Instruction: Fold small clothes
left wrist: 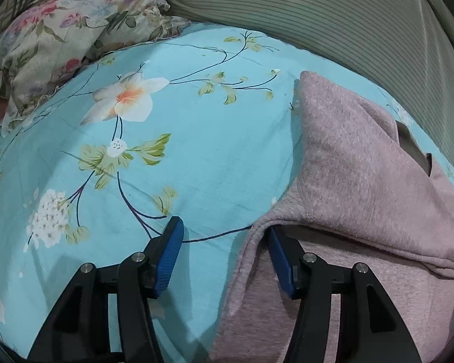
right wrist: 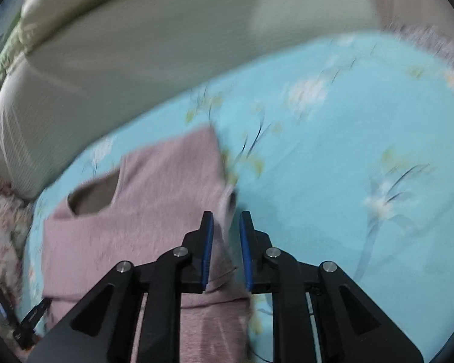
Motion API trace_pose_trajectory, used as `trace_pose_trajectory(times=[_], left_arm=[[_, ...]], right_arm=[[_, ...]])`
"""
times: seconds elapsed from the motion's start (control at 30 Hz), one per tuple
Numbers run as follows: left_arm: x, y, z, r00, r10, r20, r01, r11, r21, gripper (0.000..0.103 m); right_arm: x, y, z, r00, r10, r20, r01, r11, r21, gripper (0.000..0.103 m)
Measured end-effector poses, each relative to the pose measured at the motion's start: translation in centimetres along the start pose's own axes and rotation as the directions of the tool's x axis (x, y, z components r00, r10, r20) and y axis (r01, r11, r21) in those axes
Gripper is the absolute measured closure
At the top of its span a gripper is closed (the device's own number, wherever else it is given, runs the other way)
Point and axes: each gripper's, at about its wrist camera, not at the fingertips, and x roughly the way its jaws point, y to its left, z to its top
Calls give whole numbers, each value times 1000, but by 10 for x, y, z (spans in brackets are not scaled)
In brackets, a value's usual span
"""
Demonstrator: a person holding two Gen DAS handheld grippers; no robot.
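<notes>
A small pink fleece top lies on the turquoise floral bedsheet, with its top part folded over the lower part. My left gripper is open, its right pad tucked under the folded edge of the garment and its left pad over bare sheet. In the blurred right wrist view the same pink top lies to the left. My right gripper is narrowly open with the garment's right edge between its pads, not clamped.
A floral pillow lies at the far left of the bed. A striped beige cushion or headboard runs along the back, also seen in the right wrist view. Bare sheet stretches right of the garment.
</notes>
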Motion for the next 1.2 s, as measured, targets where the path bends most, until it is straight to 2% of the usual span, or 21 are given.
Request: trace_pose_trajectory(times=[0.07, 0.13, 0.23, 0.27, 0.33, 0.4, 0.47, 0.53, 0.7, 0.83, 0.93, 1.03, 1.1, 1.17, 1.2], left_arm=[[0, -2, 0, 1000, 10, 1, -10, 1000, 2, 46], [1, -5, -1, 1000, 25, 2, -25, 1000, 11, 45], [1, -1, 0, 1000, 6, 1, -6, 1000, 2, 45], [1, 2, 1, 1000, -10, 0, 10, 1000, -6, 45], [1, 4, 1, 1000, -21, -4, 21, 1000, -1, 45], [-3, 5, 0, 999, -29, -13, 30, 999, 19, 45], [-9, 8, -2, 999, -39, -26, 39, 999, 29, 46], [-20, 14, -9, 996, -81, -38, 83, 996, 36, 47], [-52, 28, -37, 986, -155, -59, 159, 985, 64, 47], [-78, 34, -71, 974, -208, -91, 219, 967, 132, 43], [-94, 40, -99, 968, -224, -115, 241, 956, 170, 42], [-107, 47, -123, 963, -233, -132, 255, 950, 182, 42], [-116, 51, -137, 961, -241, -137, 264, 947, 185, 42], [-123, 53, -146, 960, -241, -141, 265, 945, 191, 41], [-127, 52, -151, 960, -241, -144, 267, 943, 201, 41]], right_arm=[[2, 18, 0, 997, 75, -36, -77, 995, -68, 84], [25, 34, -7, 976, 160, -150, -174, 981, -89, 84], [59, 31, -19, 969, 41, -245, -70, 991, -111, 84], [65, 24, -22, 962, 42, -269, -66, 995, -80, 84], [55, 11, -23, 961, 107, -255, -112, 994, -5, 84], [30, 10, -22, 968, 121, -219, -127, 992, -14, 83], [10, 6, -23, 969, 144, -199, -151, 988, -18, 71], [-17, 1, -32, 970, 159, -185, -167, 986, -28, 62], [-57, -6, -69, 955, 180, -236, -203, 976, -80, 61], [-91, -16, -107, 945, 193, -264, -225, 970, -96, 61], [-113, -16, -130, 944, 179, -276, -215, 971, -108, 61], [-132, 1, -149, 961, 110, -255, -162, 967, -194, 60], [-143, 19, -162, 971, 67, -228, -132, 951, -280, 50], [-145, 43, -173, 972, 48, -229, -130, 924, -359, 34], [-143, 49, -176, 972, 42, -233, -131, 916, -380, 33]])
